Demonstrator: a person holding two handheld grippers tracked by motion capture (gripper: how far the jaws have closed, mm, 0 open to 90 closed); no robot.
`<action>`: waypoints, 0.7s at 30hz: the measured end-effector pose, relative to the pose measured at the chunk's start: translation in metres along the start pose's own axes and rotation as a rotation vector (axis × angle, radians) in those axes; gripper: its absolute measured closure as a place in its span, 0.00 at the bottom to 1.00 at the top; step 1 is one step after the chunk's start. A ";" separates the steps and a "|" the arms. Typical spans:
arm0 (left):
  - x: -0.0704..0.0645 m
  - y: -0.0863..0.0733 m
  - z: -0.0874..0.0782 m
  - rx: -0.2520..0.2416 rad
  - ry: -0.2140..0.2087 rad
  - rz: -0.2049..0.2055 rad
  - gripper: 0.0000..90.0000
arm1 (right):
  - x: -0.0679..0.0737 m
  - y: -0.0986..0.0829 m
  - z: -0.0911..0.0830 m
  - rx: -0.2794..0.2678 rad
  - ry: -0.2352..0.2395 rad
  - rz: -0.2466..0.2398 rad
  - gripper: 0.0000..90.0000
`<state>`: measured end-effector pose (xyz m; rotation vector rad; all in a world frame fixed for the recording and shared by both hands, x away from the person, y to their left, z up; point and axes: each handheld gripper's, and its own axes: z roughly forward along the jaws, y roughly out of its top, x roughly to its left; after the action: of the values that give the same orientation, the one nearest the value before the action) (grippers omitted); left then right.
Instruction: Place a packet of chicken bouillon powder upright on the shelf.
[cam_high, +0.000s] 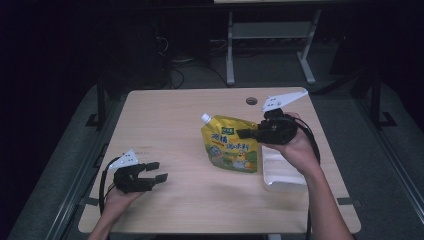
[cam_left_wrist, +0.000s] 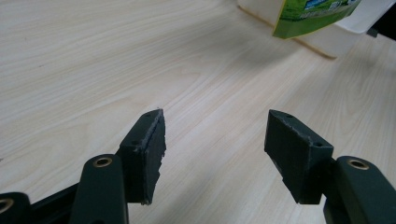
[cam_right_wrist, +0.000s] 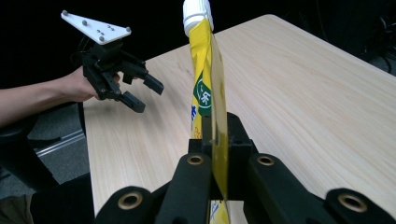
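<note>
A yellow spouted drink pouch (cam_high: 231, 145) with a white cap hangs upright over the middle of the table. My right gripper (cam_high: 248, 133) is shut on its right edge; in the right gripper view the jaws pinch the thin edge of the pouch (cam_right_wrist: 208, 93). My left gripper (cam_high: 156, 171) hovers open near the table's front left corner with nothing between its fingers (cam_left_wrist: 144, 151). The same left gripper (cam_right_wrist: 140, 93) appears far off in the right gripper view. A green bottom corner of the pouch (cam_left_wrist: 313, 16) shows in the left gripper view.
A white plastic tray (cam_high: 280, 172) lies on the wooden table (cam_high: 165, 125) just right of the pouch, under the right hand. A round cable hole (cam_high: 251, 101) sits near the far edge. Dark floor and a desk frame lie beyond.
</note>
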<state>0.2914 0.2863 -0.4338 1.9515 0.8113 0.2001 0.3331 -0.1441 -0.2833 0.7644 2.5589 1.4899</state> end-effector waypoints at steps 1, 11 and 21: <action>0.000 0.000 0.000 0.002 0.000 0.002 0.41 | -0.001 -0.001 -0.002 -0.002 -0.002 0.005 1.00; 0.000 -0.001 0.001 0.011 0.004 0.001 0.41 | -0.006 -0.007 -0.019 -0.014 -0.032 0.023 0.99; 0.000 -0.002 0.001 0.014 0.008 -0.004 0.40 | -0.009 -0.014 -0.040 -0.024 -0.064 0.037 0.99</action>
<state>0.2910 0.2865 -0.4358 1.9635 0.8231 0.2003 0.3229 -0.1861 -0.2759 0.8463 2.4899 1.4782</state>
